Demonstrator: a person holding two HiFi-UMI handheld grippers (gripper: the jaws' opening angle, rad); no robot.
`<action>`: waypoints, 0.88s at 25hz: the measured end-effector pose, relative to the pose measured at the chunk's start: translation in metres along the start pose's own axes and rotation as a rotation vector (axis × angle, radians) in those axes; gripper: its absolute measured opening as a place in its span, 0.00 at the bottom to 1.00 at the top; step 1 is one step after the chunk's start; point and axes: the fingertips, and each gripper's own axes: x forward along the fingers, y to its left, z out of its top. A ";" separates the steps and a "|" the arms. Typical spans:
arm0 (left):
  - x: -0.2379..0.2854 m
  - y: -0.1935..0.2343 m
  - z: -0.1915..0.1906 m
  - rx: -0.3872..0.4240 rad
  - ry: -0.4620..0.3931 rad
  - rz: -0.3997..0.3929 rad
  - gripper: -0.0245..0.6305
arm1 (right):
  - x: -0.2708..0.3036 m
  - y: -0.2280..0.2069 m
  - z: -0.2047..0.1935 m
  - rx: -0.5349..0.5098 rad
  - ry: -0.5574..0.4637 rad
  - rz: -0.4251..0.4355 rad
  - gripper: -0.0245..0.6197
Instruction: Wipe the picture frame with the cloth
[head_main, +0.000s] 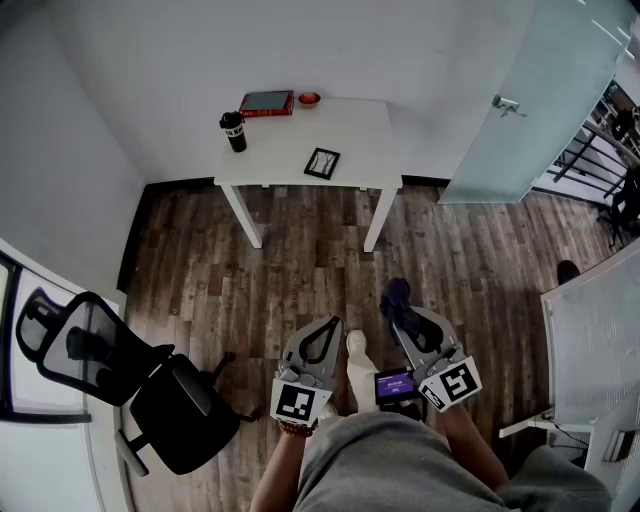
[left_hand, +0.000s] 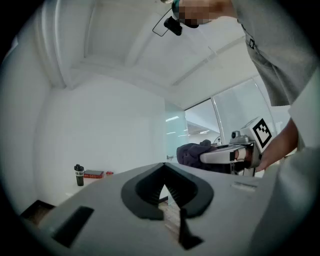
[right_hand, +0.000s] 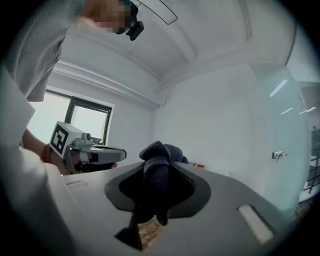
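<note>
Person stands well back from the counter (head_main: 372, 128), on the wood floor (head_main: 300, 270), both tools held level in front of the body.

- Left tool (left_hand: 163, 170): jaws together, nothing between them. Empty.
- Right tool (head_main: 400, 308): clamped on the cloth (head_main: 395, 292), a dark bunched wad that pokes out past the jaw tips. The right gripper view shows it filling the gap between the pads, with a loose end hanging below.
- Picture frame (head_main: 322, 163): small, dark-bordered, lying flat near the front edge of the counter, roughly centre. Well apart from both tools; nothing touches it.
- Also on the counter, far side: a dark tumbler (head_main: 233, 131) at left, a red book (head_main: 267, 102) and a small red dish (head_main: 309, 99) just right of it. None lies against the frame.
- Office chair (head_main: 120, 380) to the near left, out of the way.

Progress, as I judge it: the cloth is in hand, so the pick-up part looks done. No wiping has begun; cloth and frame are far apart. What is left is the walk-up to the counter, then bringing the cloth onto the frame and rubbing across it. The empty left tool would probably serve to steady the frame, which is light and may slide on the smooth top.
</note>
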 end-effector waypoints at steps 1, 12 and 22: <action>0.010 0.003 -0.004 0.005 0.011 0.002 0.04 | 0.006 -0.010 -0.003 0.003 -0.001 0.001 0.21; 0.167 0.083 -0.040 0.052 0.113 0.050 0.04 | 0.110 -0.173 -0.025 0.004 -0.024 0.033 0.23; 0.277 0.138 -0.072 0.054 0.203 0.106 0.09 | 0.194 -0.305 -0.054 -0.056 0.057 0.097 0.23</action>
